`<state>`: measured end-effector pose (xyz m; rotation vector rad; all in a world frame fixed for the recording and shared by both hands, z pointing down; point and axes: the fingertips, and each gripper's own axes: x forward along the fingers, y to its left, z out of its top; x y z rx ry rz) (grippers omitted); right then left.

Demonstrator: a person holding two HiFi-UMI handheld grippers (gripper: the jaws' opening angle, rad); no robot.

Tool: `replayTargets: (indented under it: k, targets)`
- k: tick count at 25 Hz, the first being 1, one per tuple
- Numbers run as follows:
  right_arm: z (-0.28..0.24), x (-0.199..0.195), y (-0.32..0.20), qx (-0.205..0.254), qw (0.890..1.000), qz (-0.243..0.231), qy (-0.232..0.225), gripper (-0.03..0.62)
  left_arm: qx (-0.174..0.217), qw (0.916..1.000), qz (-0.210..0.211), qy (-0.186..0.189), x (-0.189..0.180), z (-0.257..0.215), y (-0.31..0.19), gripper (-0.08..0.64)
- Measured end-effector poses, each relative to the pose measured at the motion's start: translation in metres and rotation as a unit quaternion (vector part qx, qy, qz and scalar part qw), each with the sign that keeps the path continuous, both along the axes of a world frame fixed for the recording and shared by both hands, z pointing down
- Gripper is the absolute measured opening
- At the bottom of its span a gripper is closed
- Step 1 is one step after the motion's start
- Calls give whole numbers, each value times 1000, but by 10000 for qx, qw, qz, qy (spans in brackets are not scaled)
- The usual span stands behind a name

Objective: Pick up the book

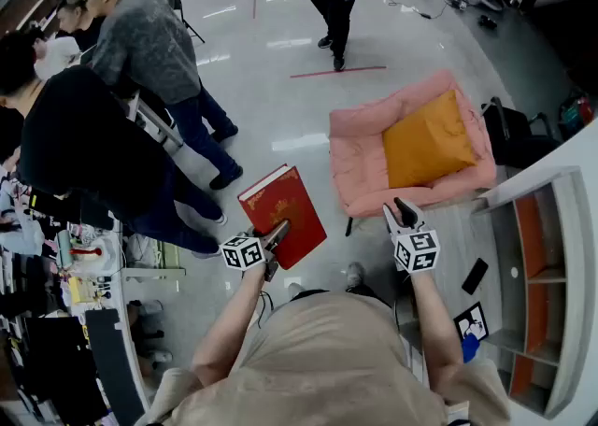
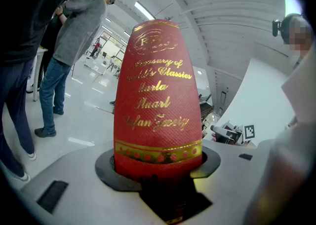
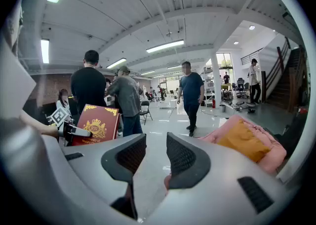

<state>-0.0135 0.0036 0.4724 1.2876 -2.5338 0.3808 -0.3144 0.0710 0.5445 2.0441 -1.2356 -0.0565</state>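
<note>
1. Head view: left gripper (image 1: pixel 277 233) pinches the red book (image 1: pixel 285 207) at its near edge, held clear of the floor. Right gripper (image 1: pixel 403 213) is beside the pink armchair (image 1: pixel 360 167).
2. Left gripper view: jaws clamped on the book's bottom edge.
3. Right gripper view: jaws spread, nothing between them. The book is at left.
</note>
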Motion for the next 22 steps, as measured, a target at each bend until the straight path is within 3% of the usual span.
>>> replayTargets:
  k: [11, 22]
  targets:
    - [-12, -30, -3, 125, 9990, -407, -155, 130, 127, 9999, -33, 67, 6, -14, -4, 250]
    - [-11, -34, -9, 43, 9980, -523, -358, 126, 185, 9998, -32, 99, 13, -19, -9, 250]
